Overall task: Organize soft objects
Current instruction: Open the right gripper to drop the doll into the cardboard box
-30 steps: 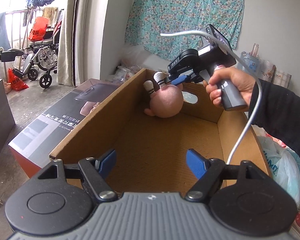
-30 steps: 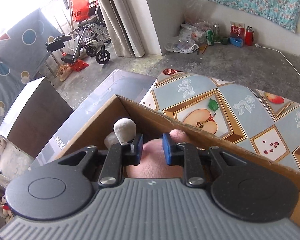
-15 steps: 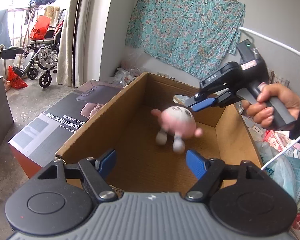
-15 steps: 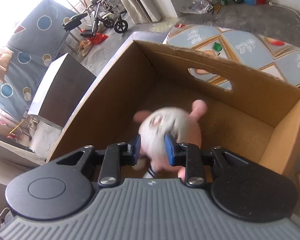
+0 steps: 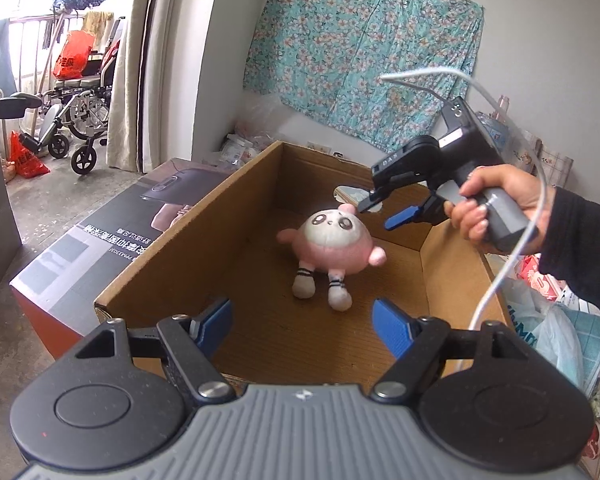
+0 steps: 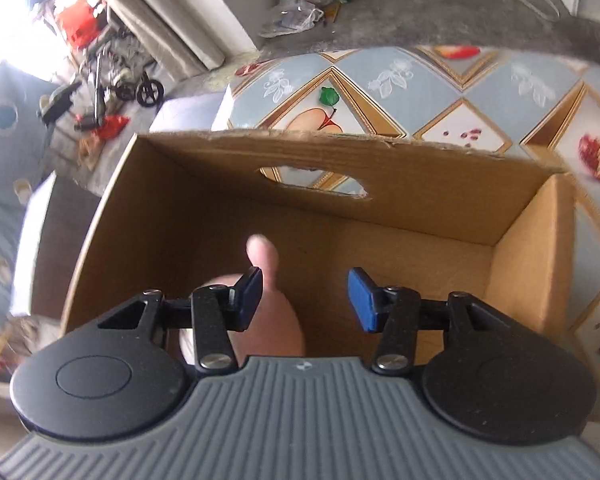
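Plush toy (image 5: 332, 242) face-up, feet toward camera

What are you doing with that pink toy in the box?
A person is tidying soft toys into a cardboard box. The pink plush toy lies face up on the box floor, and nothing is holding it. The right gripper hangs open just above it, held in the person's hand. The left gripper waits open at the near end of the box, holding nothing.
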Demonstrator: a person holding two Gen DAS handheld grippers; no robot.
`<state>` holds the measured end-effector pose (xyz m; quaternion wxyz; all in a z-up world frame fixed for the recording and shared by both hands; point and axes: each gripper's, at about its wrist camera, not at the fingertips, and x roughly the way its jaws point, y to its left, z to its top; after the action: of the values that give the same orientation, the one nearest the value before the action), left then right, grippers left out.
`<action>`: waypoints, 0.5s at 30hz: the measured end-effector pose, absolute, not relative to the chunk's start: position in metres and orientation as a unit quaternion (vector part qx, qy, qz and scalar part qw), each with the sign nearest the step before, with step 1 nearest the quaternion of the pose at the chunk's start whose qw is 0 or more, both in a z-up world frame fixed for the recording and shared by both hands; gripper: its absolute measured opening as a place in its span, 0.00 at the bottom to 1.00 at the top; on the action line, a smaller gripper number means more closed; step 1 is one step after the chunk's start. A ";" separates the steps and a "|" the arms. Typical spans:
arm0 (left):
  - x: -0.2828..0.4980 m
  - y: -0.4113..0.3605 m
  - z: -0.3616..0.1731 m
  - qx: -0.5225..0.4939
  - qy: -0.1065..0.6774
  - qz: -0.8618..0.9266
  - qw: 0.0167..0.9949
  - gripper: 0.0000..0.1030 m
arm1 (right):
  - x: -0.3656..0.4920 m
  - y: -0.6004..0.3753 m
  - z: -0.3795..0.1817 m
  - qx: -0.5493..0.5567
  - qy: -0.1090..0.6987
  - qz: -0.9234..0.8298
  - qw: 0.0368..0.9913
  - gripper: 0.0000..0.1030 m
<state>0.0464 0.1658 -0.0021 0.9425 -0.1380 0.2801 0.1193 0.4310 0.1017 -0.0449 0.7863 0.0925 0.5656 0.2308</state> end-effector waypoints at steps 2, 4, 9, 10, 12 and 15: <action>0.046 0.166 -0.002 -0.138 0.281 0.119 0.942 0.76 | 0.441 0.105 -0.053 0.120 0.569 0.224 0.783 0.46; 0.048 0.167 -0.001 -0.139 0.283 0.119 0.941 0.76 | 0.446 0.110 -0.060 0.130 0.573 0.218 0.779 0.46; 0.049 0.168 -0.002 -0.137 0.286 0.122 0.941 0.76 | 0.448 0.123 -0.072 0.125 0.576 0.215 0.779 0.42; 0.048 0.169 -0.002 -0.138 0.286 0.122 0.940 0.76 | 0.447 0.125 -0.072 0.116 0.571 0.215 0.784 0.36; 0.048 0.170 -0.002 -0.139 0.286 0.122 0.940 0.76 | 0.447 0.128 -0.072 0.099 0.565 0.217 0.790 0.23; 0.048 0.169 -0.003 -0.139 0.287 0.123 0.940 0.76 | 0.447 0.130 -0.071 0.085 0.555 0.222 0.797 0.14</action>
<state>0.0482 0.1695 -0.0026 0.9400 -0.1391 0.2866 0.1225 0.4469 0.1301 -0.0714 0.7970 0.0850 0.5554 0.2216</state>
